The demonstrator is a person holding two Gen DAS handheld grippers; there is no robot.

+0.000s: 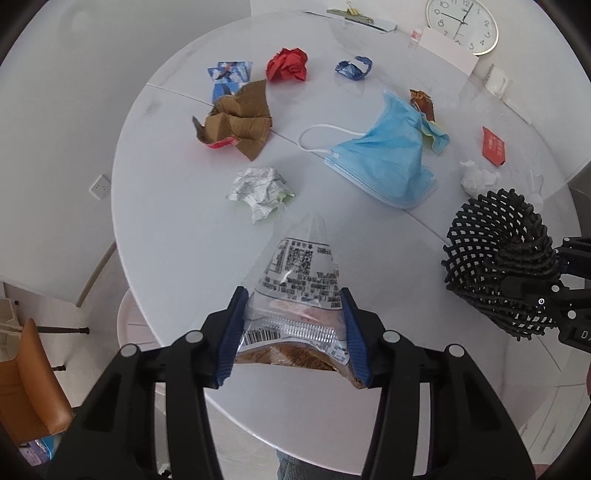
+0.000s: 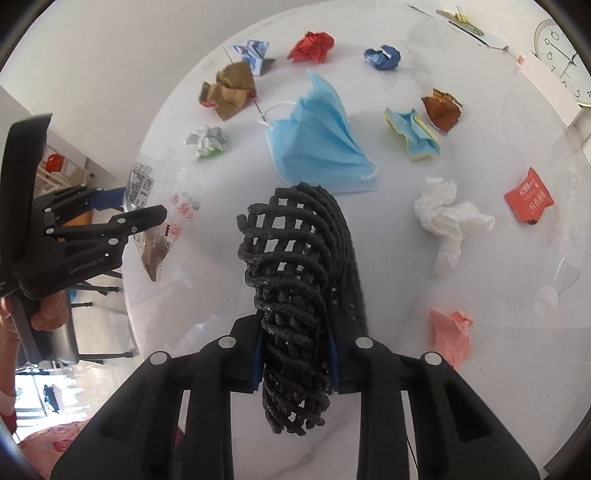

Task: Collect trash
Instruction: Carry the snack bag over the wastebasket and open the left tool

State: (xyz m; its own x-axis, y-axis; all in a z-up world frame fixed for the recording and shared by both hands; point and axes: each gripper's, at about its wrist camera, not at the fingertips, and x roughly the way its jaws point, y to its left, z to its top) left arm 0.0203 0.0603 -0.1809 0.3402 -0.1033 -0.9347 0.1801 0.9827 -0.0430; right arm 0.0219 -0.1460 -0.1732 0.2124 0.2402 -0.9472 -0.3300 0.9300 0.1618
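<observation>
Left hand-held gripper (image 1: 293, 328) steeply down, clamping wrapper (image 1: 295, 295)

- You are working over a round white table (image 1: 177, 236) with a glossy, faintly marbled top; a thin seam crosses it.
- Behind it you have a plain white wall (image 1: 74, 110) with a white socket plate (image 1: 100, 187) low down.
- At the far right a round white clock (image 1: 461, 24) leans behind a white card.
- To your lower left stands a tan leather chair (image 1: 33, 387) on dark legs, over a pale floor.
- In the right wrist view, white shelving (image 2: 70, 170) shows at the left edge.
- Soft, even daylight fills the room.
</observation>
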